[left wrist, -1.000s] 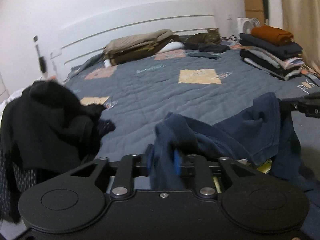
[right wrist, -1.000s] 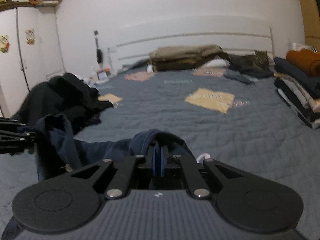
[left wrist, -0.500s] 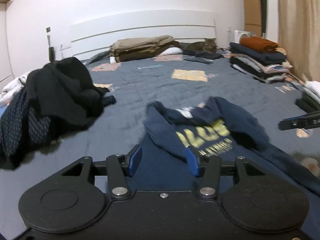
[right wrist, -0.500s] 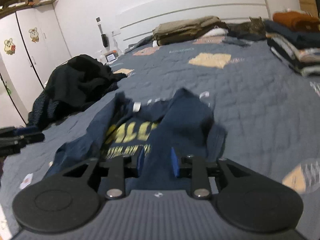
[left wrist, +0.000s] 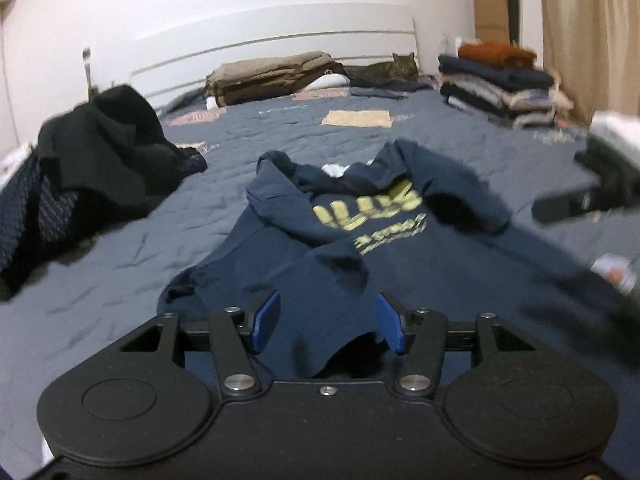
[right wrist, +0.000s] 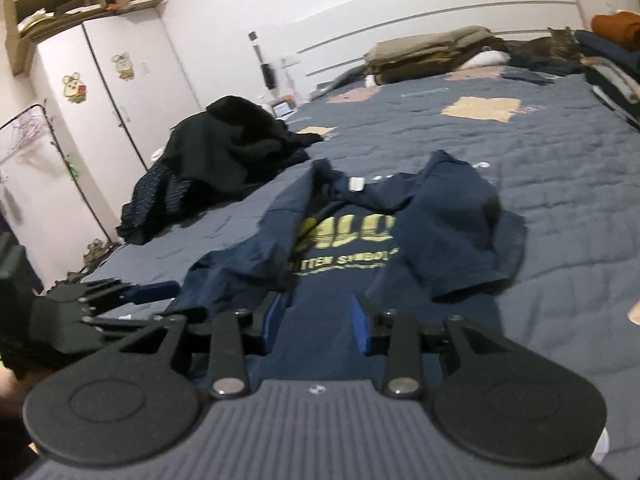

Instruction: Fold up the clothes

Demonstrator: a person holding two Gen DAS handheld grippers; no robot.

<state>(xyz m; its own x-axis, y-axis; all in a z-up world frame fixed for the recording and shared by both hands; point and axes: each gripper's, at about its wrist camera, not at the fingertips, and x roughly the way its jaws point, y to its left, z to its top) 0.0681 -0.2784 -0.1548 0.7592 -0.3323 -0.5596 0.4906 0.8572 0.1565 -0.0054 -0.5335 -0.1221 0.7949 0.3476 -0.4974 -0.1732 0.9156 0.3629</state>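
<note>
The blue shirt (left wrist: 340, 248) lies crumpled on the bed (left wrist: 168, 240), sleeves flopped over its front. Both left fingers (left wrist: 267, 316) and right fingers (right wrist: 362, 322) are wide, holding nothing. Grab at 12 o'clock and two layers may bunch, so the fold goes crooked.

Left gripper (left wrist: 326, 322) jaws apart over navy T-shirt (left wrist: 340, 240), crumpled mid-bed (left wrist: 120, 264); black clothes pile (left wrist: 100, 148) at left edge.

We see bare blue quilted bedspread (left wrist: 280, 136) open beyond crumpled navy T-shirt (left wrist: 344, 240); heaped black garments (left wrist: 100, 152) crowd left edge, folded clothes stack (left wrist: 496, 88) blocks far right.
</note>
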